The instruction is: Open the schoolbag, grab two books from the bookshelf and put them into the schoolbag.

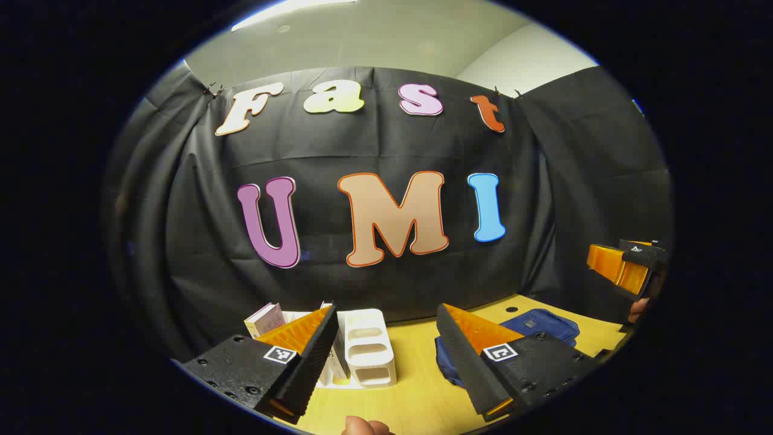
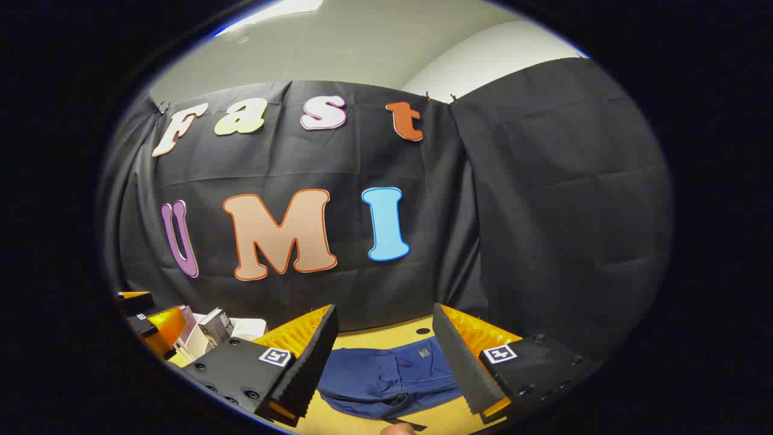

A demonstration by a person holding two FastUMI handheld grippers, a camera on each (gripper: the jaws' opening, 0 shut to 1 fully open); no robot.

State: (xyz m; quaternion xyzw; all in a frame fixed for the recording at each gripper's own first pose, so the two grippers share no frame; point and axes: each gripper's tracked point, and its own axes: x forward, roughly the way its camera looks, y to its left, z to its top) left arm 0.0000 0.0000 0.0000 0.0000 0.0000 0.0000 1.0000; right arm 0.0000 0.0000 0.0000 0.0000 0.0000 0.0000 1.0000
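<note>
Left gripper (image 1: pixel 386 353) and right gripper (image 2: pixel 383 356) both spread wide, holding nothing, above yellow wood table (image 1: pixel 416 399). Blue schoolbag (image 2: pixel 386 374) flat on it, white bookshelf (image 1: pixel 368 353) with books (image 1: pixel 266 318) alongside. Black cloth wall (image 1: pixel 543 199) behind, pale ceiling (image 1: pixel 374 36) above.

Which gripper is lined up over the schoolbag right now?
The right gripper: the blue schoolbag lies flat on the table straight ahead between its open fingers. The left gripper instead faces the white bookshelf.
</note>
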